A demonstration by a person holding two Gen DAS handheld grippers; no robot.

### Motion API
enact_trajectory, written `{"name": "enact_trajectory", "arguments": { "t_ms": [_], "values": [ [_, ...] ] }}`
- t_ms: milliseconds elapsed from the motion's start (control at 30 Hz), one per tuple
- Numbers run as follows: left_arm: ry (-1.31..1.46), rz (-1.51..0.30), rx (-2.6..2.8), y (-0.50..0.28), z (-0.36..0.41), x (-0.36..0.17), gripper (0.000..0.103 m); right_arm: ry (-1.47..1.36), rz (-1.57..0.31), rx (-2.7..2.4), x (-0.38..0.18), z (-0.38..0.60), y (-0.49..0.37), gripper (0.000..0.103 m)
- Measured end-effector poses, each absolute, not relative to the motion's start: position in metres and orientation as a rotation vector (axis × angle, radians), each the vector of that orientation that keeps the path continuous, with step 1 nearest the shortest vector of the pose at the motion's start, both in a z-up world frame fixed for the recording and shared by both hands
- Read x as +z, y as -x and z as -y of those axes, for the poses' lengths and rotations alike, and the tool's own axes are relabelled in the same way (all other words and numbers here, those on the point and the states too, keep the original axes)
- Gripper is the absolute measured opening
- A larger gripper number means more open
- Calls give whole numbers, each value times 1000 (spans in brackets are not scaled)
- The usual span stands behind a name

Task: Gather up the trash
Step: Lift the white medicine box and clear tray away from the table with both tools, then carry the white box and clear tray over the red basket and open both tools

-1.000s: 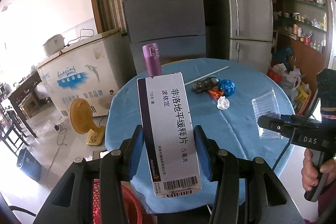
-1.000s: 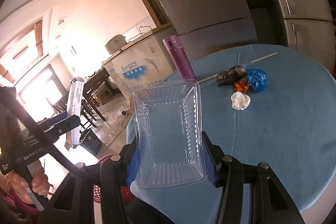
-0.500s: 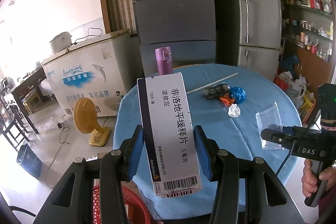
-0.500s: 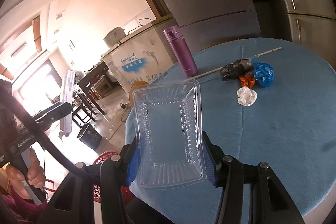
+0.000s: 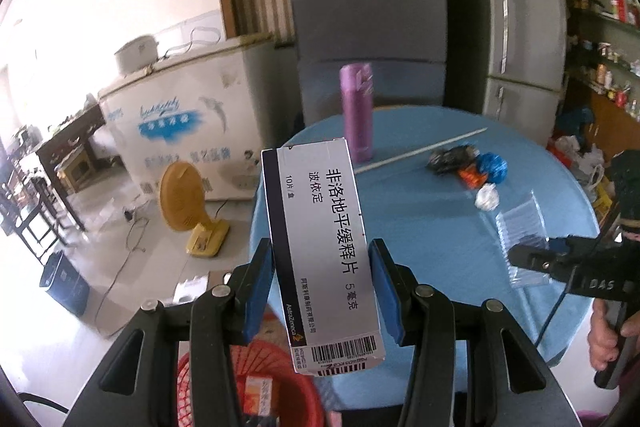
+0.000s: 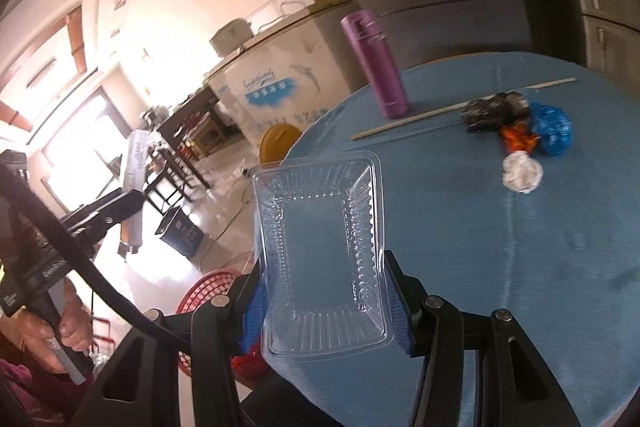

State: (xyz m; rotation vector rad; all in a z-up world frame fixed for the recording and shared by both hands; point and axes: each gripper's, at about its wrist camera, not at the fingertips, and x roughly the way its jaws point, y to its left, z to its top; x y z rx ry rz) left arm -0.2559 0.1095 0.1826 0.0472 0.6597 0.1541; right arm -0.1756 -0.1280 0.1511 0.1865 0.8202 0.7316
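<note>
Left gripper [image 5: 322, 291] clamped on a pill box [image 5: 320, 251], held upright off the near-left edge of the desk [image 5: 420, 227], with the red basket [image 5: 256, 387] below and a little left of it. Right gripper [image 6: 320, 303] clamped on a clear tray [image 6: 322, 251], over the desk's near edge; the same basket [image 6: 208, 291] sits down to its left.

Risks, as I judge them:
- Box is gripped near its lower half only — tall and top-heavy, so it may pivot between the pads on a quick swing.
- Basket is not squarely under either load. A release from here could drop the box on the rim or floor; the tray would land on the desk.
- Tray is thin, ribbed plastic — the squeeze may buckle it and it could spring out sideways.
- Both tools converging on one basket: cable and arms could foul.

Left on the desk: black wad [image 6: 490, 109], orange scrap [image 6: 518, 139], blue bag [image 6: 554, 127], white ball [image 6: 522, 177], stick [image 6: 460, 109]. Purple flask [image 6: 376, 63] stands behind — probably not trash.
</note>
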Motion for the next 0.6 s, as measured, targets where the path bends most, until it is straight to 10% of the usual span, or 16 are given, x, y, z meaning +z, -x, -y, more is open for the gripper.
{"name": "enact_trajectory", "arguments": {
  "t_ms": [600],
  "values": [
    [52,-867,351,287,-191,114,49,-46,-971,969,116,21,199,54]
  ]
}}
